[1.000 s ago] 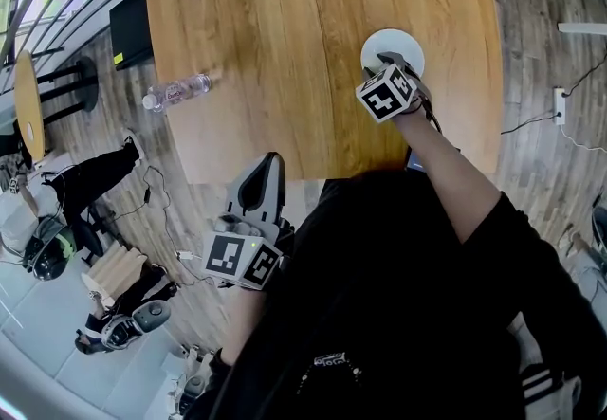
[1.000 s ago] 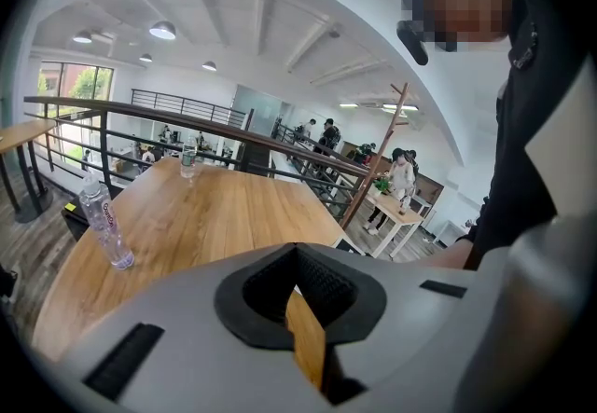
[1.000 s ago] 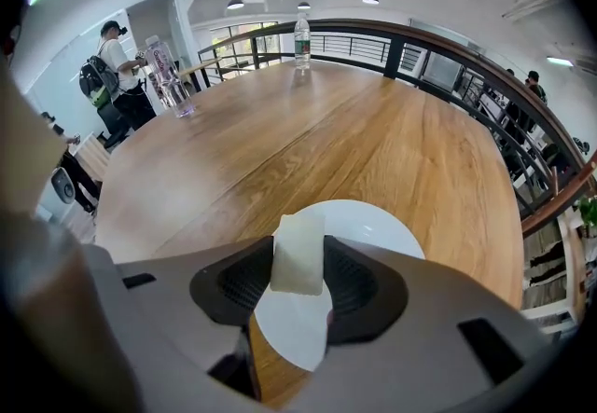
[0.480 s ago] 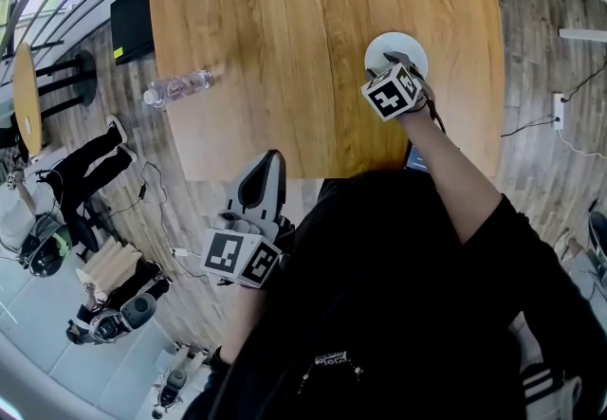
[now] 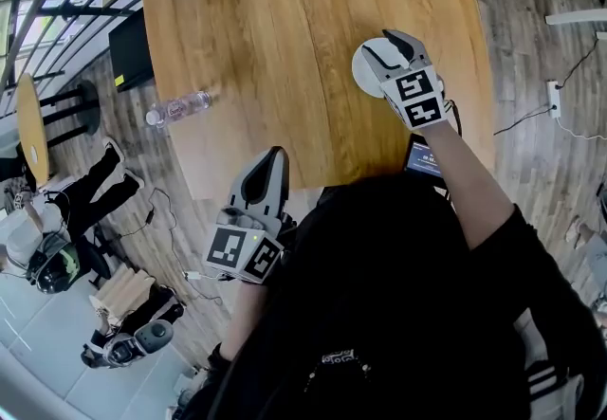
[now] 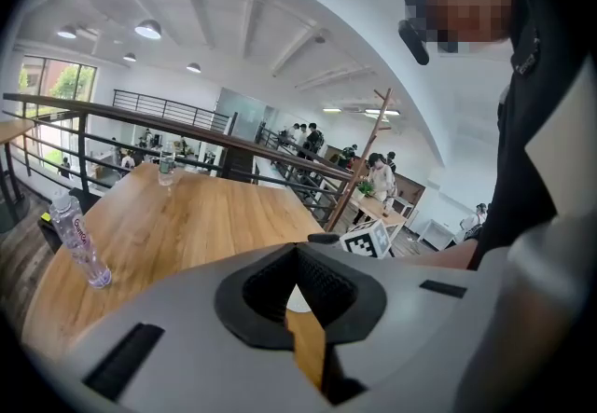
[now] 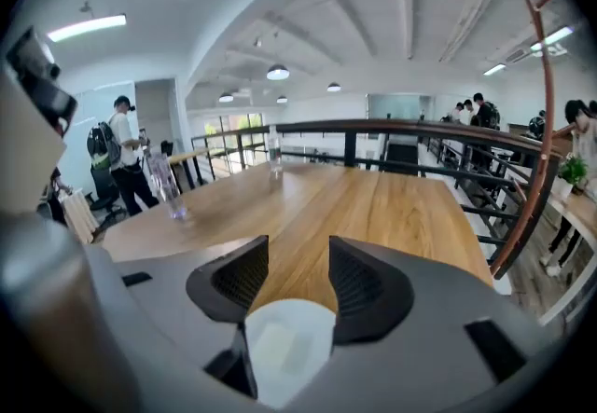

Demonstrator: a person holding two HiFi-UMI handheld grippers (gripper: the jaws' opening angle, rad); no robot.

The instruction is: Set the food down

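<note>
Food dish [image 5: 372, 69], white, round: flat on the table [image 5: 285, 29] near its edge, low between the jaws of the right gripper [image 5: 392, 48], which are opening, pads clear of the rim (a release, by my reading, since the wood now bears it). Left gripper [image 5: 268, 162]: jaws together, empty, parked off the table's near edge. Water bottle [image 5: 178, 108]: upright, well apart.

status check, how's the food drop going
Right gripper jaws opening, not gripping the white dish below them. Dish down on the wooden table. Left gripper shut, empty, off the table edge. Water bottle well clear.
</note>
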